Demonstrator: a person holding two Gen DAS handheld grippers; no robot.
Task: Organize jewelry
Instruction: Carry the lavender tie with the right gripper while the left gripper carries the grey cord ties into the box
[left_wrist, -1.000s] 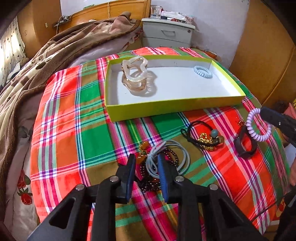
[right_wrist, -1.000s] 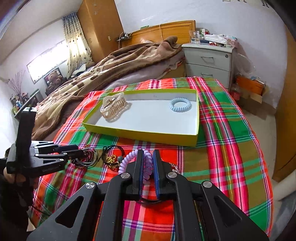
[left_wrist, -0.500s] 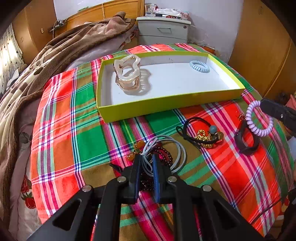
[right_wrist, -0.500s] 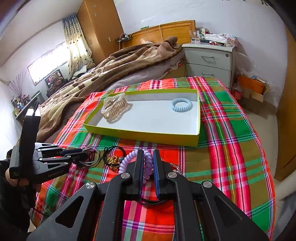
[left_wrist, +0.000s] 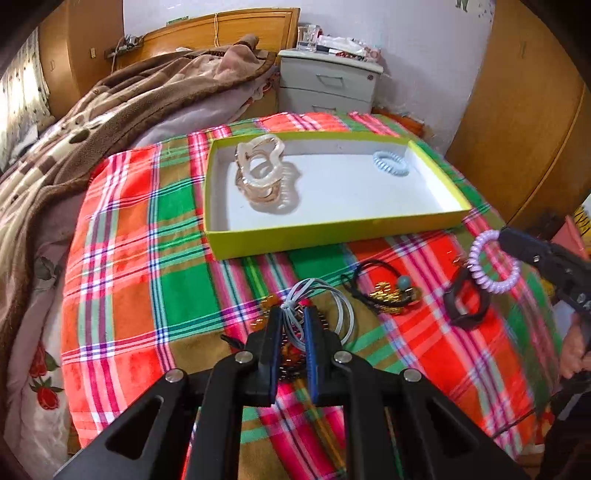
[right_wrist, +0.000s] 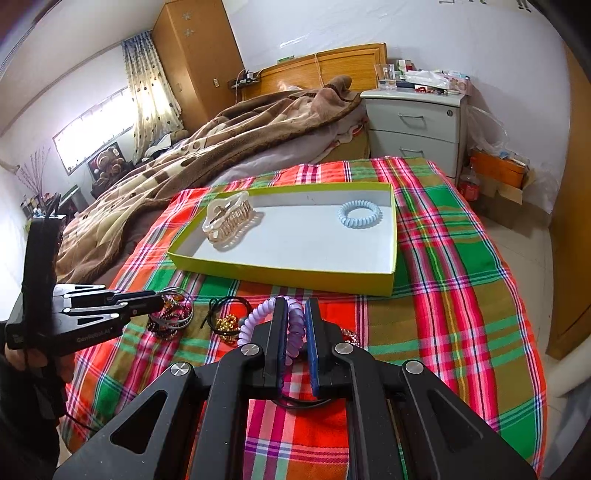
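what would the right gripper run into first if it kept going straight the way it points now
Probably the near wall of the yellow-green box, which lies directly ahead of the right gripper holding the purple coil hair tie. If the gripper is high enough it may pass over the wall; depth is unclear.

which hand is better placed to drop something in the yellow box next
Right. The right gripper is shut on the purple coil hair tie, lifted off the cloth near the yellow box. The left gripper has only pinched the grey cord loops, low among other pieces.

Your matt black plastic left tool (left_wrist: 290, 325) pinches smooth grey cords (left_wrist: 317, 295); the right tool (right_wrist: 295, 325) clamps a glossy lilac plastic coil (right_wrist: 258, 317). The plaid cloth (right_wrist: 461, 295) looks soft, the box (right_wrist: 295, 273) matt card.
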